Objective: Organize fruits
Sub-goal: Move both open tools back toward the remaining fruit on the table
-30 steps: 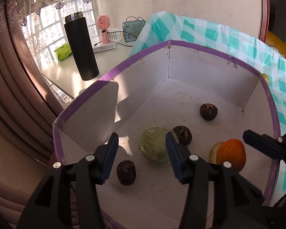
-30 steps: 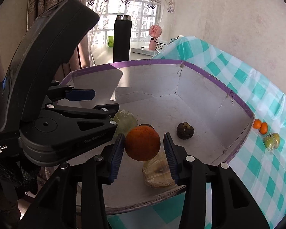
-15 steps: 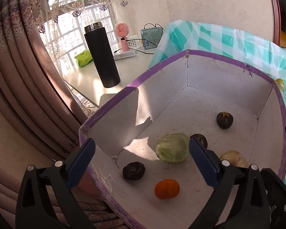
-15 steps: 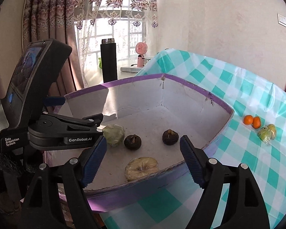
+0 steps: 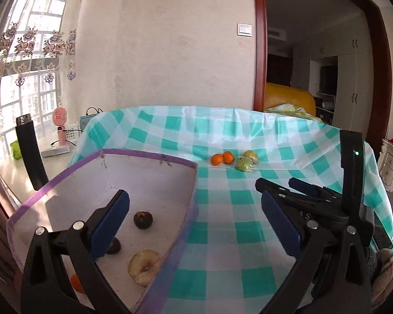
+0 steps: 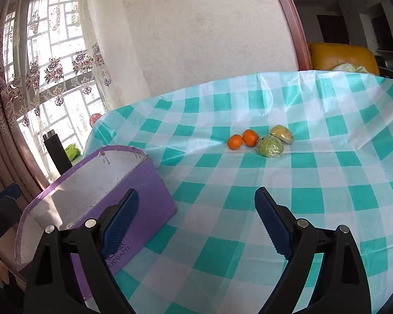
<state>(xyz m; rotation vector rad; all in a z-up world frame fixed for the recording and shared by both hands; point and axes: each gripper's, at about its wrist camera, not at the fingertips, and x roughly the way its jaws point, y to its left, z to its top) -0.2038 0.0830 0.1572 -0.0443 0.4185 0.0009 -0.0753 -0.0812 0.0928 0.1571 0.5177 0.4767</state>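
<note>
purple box (image 6: 154,204), lettering perhaps "UCBAIYI"

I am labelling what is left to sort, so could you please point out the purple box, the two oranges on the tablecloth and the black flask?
purple box (image 6: 149,196): right wrist view, outer side wall.
two oranges (image 6: 242,140): right wrist view, where they meet.
black flask (image 5: 30,154): left wrist view, mid-body.

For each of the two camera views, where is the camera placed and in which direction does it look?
Left wrist: sits on the open left gripper, looking over the purple-rimmed box corner and checked tablecloth; the right gripper shows beside it.
Right wrist: sits on the open right gripper, facing across the tablecloth from outside the box.
Shared: two oranges and two wrapped greenish fruits, black flask.
</note>
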